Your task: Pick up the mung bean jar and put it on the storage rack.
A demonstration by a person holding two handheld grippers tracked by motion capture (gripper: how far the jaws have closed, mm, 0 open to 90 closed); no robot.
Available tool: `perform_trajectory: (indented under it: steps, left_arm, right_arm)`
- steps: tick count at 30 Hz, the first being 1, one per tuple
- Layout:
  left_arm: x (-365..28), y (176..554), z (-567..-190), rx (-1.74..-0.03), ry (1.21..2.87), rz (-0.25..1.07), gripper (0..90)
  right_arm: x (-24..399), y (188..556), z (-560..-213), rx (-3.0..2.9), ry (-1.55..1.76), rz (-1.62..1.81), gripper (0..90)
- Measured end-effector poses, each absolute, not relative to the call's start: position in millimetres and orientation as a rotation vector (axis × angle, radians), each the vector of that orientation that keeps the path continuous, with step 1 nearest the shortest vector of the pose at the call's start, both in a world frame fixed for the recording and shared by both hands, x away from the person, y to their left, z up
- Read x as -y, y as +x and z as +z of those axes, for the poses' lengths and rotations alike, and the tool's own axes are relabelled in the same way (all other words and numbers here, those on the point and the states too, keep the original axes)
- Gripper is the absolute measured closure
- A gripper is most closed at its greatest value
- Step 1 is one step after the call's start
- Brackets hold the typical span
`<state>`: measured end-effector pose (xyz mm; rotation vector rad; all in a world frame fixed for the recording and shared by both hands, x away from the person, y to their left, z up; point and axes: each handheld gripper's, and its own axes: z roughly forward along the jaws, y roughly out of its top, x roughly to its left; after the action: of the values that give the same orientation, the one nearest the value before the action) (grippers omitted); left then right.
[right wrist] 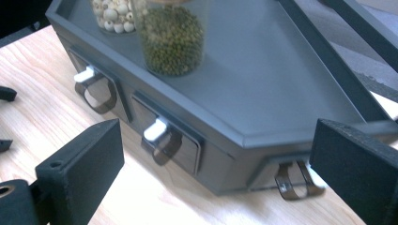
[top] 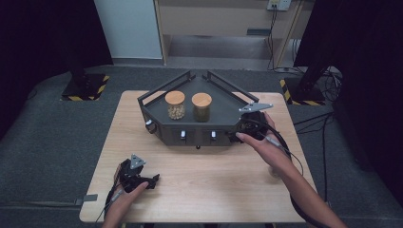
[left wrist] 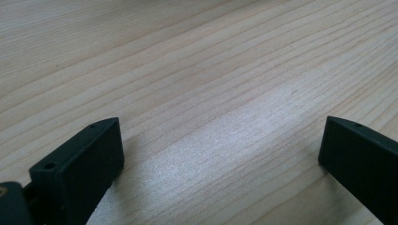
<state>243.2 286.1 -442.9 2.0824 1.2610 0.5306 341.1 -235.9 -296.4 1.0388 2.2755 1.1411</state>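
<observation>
Two jars stand on the dark organiser (top: 223, 111) in the high view, a pale-bean jar (top: 175, 105) beside a green-bean jar (top: 201, 107); our right gripper (top: 243, 129) sits at its front right corner, our left gripper (top: 153, 180) low on the table (top: 214, 185), well apart; left gripper view: jaws spread wide over bare wood, grasping nothing; right gripper view: jaws released, wide apart, nothing between them; ahead we see the organiser's front drawers, the middle drawer pull (right wrist: 156, 130) nearest, the corner drawer handle (right wrist: 293, 183) just beside the right jaw
</observation>
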Motion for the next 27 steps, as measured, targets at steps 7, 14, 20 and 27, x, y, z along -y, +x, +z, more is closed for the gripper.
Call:
perform_trajectory:
  steps: [7, 14, 20, 27]
  left_arm:
    - [-286, 243, -443, -1.262, 2.082, 0.532, 0.0]
    - [-285, 243, -443, -1.265, 2.08, 0.533, 0.0]
    - [-285, 242, -443, -1.267, 2.079, 0.534, 0.0]
    - [-285, 242, -443, -1.267, 2.079, 0.534, 0.0]
  right_arm:
    - [253, 331, -299, -2.271, 1.059, 1.128, 2.8]
    - [267, 326, -310, -2.269, 1.103, 1.106, 2.8]
    - [276, 322, -313, -2.267, 1.13, 1.092, 2.9]
    - [287, 317, -316, -2.247, 1.161, 1.082, 3.0]
